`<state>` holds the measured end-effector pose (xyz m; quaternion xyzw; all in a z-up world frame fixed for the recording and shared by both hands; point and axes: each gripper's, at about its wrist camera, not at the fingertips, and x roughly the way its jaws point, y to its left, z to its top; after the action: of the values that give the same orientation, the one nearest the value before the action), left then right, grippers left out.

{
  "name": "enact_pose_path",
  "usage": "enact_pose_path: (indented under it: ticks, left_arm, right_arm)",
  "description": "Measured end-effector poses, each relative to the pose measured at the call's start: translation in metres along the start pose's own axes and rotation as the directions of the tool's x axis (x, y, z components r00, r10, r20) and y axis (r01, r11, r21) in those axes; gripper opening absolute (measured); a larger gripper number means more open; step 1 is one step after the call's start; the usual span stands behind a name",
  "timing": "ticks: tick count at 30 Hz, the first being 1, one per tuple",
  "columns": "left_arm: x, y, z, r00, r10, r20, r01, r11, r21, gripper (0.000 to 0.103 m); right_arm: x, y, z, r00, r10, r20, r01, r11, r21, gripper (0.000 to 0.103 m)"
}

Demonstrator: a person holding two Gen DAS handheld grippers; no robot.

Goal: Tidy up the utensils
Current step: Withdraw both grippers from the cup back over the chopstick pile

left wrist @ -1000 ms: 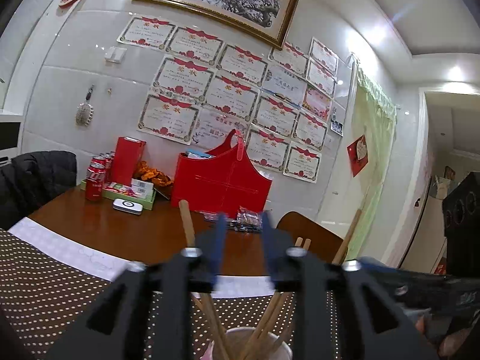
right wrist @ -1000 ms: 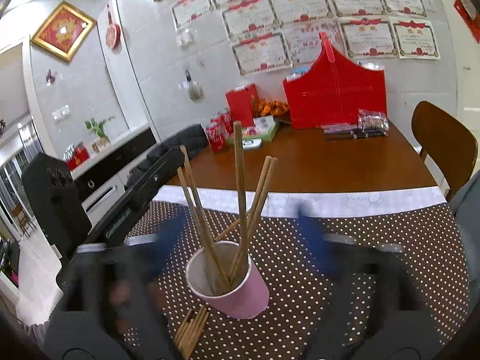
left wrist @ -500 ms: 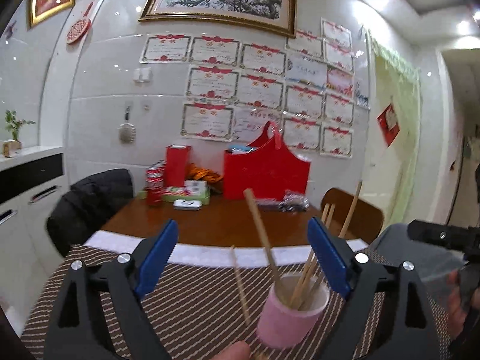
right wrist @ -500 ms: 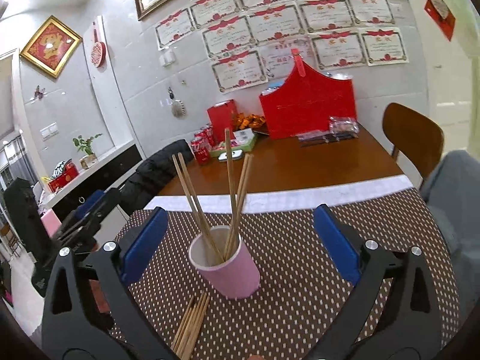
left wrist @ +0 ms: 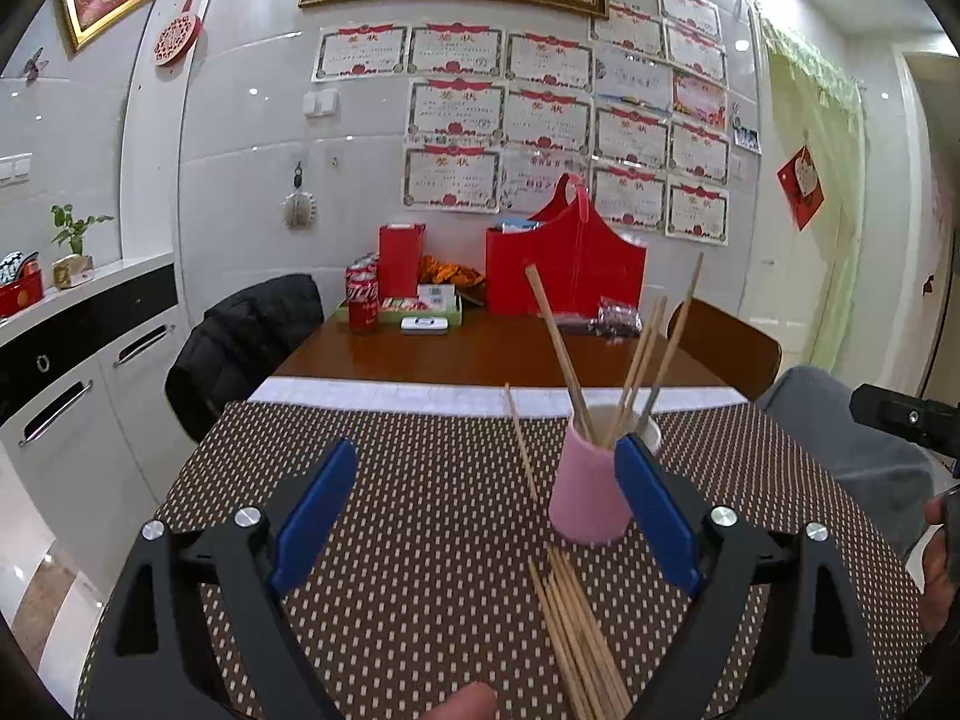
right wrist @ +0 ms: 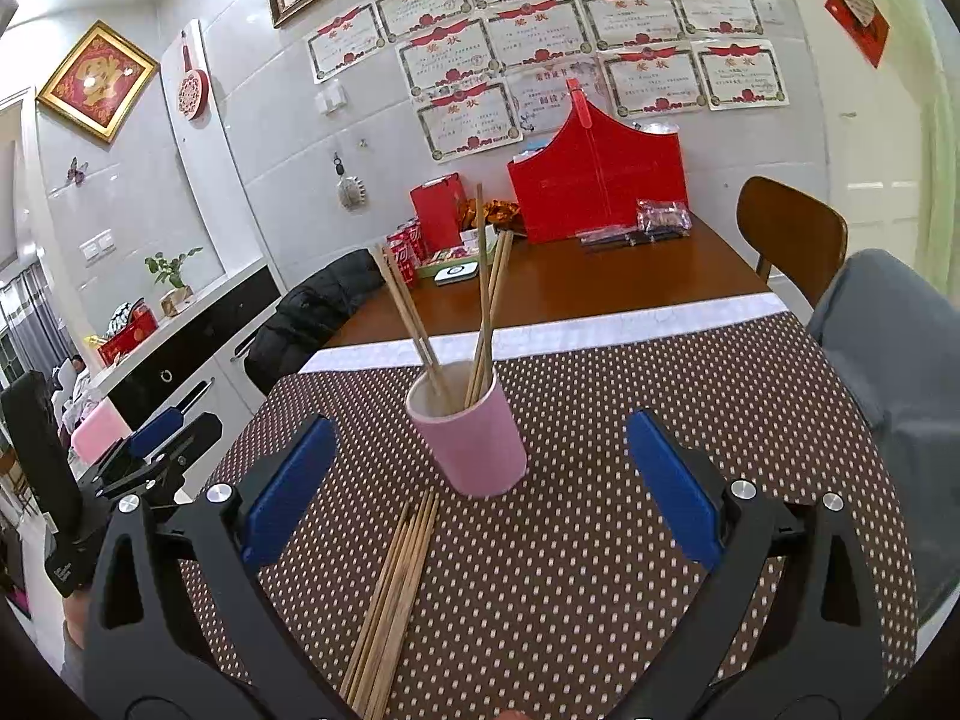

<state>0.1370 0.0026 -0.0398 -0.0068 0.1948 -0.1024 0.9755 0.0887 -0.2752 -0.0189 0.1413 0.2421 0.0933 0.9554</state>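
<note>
A pink cup stands on the brown dotted placemat and holds several wooden chopsticks. A bundle of loose chopsticks lies flat on the mat in front of the cup. One chopstick in the left wrist view stands tilted just left of the cup, in mid-air. My left gripper is open and empty, with its right pad in front of the cup. My right gripper is open and empty, a little short of the cup.
Behind the mat the wooden table carries a red bag, cola cans, a green tray and a small white box. A brown chair stands at the right, a black jacket on a chair at the left.
My left gripper opened from shut, drew back and lowered; one chopstick left its jaws and now stands loose beside the cup. My right gripper backed away slightly, still open.
</note>
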Motion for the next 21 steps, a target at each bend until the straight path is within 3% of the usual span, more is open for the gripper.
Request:
enact_pose_path:
  ticks: [8,15,21]
  left_arm:
    - [-0.008,-0.005,-0.034,0.991,0.013,-0.136,-0.011,1.000,0.017,0.087]
    - [0.011,-0.005,-0.073,0.957,0.023,-0.291,-0.022,1.000,0.006,0.087]
    - [0.031,-0.014,-0.106,0.915,0.032,-0.402,-0.015,0.999,0.045,0.087]
  right_arm:
    - [-0.007,-0.002,-0.032,0.998,-0.010,-0.067,0.012,1.000,0.027,0.096]
    - [0.000,-0.009,-0.061,0.991,-0.013,-0.135,0.019,0.999,0.045,0.096]
    - [0.012,-0.009,-0.077,0.983,-0.010,-0.186,0.018,0.999,0.041,0.096]
